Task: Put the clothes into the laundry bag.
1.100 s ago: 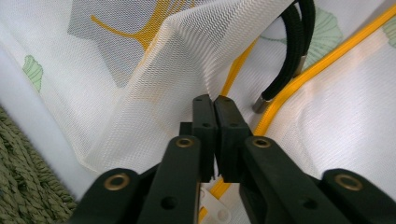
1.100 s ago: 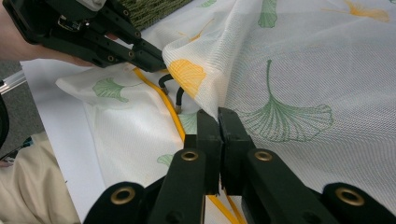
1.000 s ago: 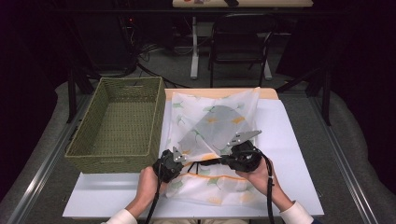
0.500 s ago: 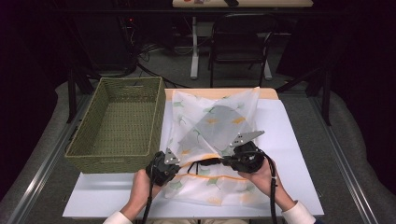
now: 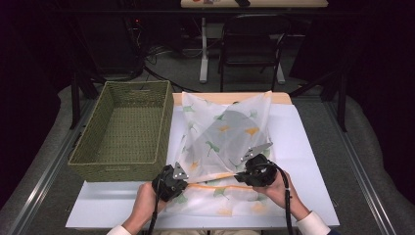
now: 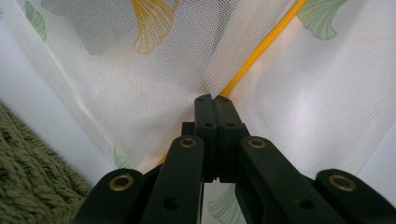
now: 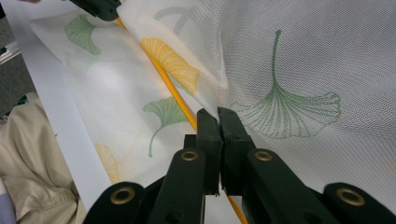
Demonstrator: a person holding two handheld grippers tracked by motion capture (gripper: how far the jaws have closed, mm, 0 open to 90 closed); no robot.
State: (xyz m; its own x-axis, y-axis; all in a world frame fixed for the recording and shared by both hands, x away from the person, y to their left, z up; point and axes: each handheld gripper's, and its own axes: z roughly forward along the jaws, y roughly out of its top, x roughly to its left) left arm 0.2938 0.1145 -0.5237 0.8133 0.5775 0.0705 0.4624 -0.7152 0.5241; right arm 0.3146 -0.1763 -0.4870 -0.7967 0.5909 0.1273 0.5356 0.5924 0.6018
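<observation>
A sheer white cloth (image 5: 222, 129) printed with green and yellow ginkgo leaves lies on the white table (image 5: 306, 152). Its yellow-hemmed edge (image 5: 213, 177) is lifted and stretched between my two grippers near the front. My left gripper (image 5: 184, 181) is shut on that hem, and the left gripper view has the jaws (image 6: 211, 99) pinching the mesh where the yellow hem (image 6: 264, 44) meets them. My right gripper (image 5: 243, 175) is shut on the same edge farther right. In the right gripper view its tips (image 7: 218, 114) clamp the fabric beside the hem (image 7: 161, 72), with the left gripper (image 7: 100, 8) at the top left.
A woven green basket (image 5: 122, 169) stands on the table's left side, close to my left gripper, and its wall (image 6: 28, 158) fills the lower left of the left gripper view. A chair (image 5: 249, 46) and desk legs stand beyond the table's far edge.
Both grippers have drifted slightly toward the person, drawing the held hem with them. The jaws stay closed on the cloth.
</observation>
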